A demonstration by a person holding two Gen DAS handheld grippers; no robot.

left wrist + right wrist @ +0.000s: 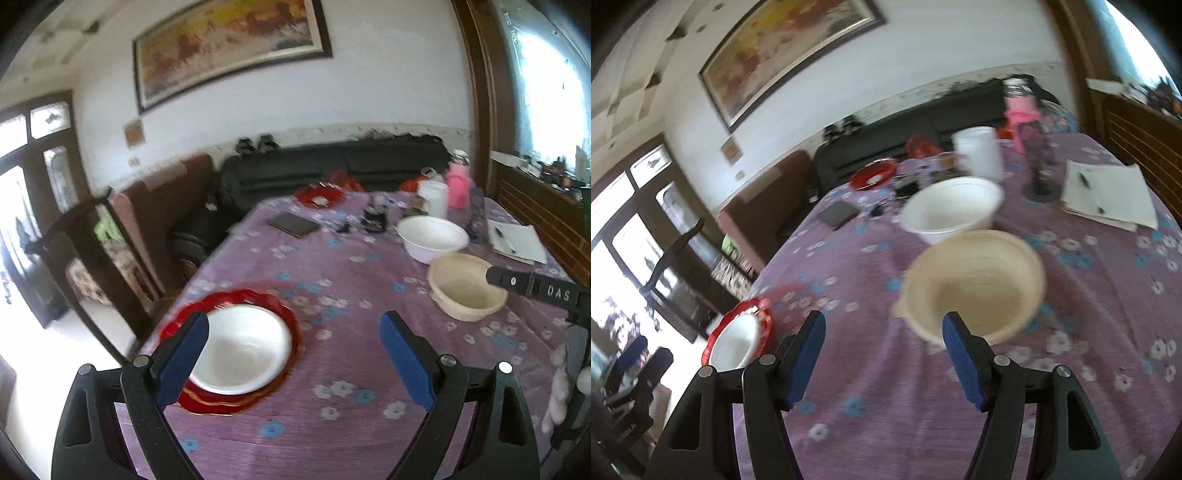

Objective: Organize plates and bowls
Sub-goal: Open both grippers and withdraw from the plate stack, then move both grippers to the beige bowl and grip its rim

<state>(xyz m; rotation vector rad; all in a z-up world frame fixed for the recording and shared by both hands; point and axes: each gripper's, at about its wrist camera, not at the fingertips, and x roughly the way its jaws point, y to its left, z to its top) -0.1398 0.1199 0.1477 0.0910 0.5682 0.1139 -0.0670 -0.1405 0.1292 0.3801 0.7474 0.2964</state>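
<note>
A white bowl sits in a red plate at the table's near left; both also show in the right wrist view, the bowl in the plate. My left gripper is open and empty just right of them. A cream bowl and a white bowl stand further right. My right gripper is open and empty, its right finger near the cream bowl's near rim. A second red plate lies far back.
A purple flowered cloth covers the table. At the back stand a white tub, a pink bottle, a dark notebook and papers with a pen. A black sofa and a chair lie beyond the table.
</note>
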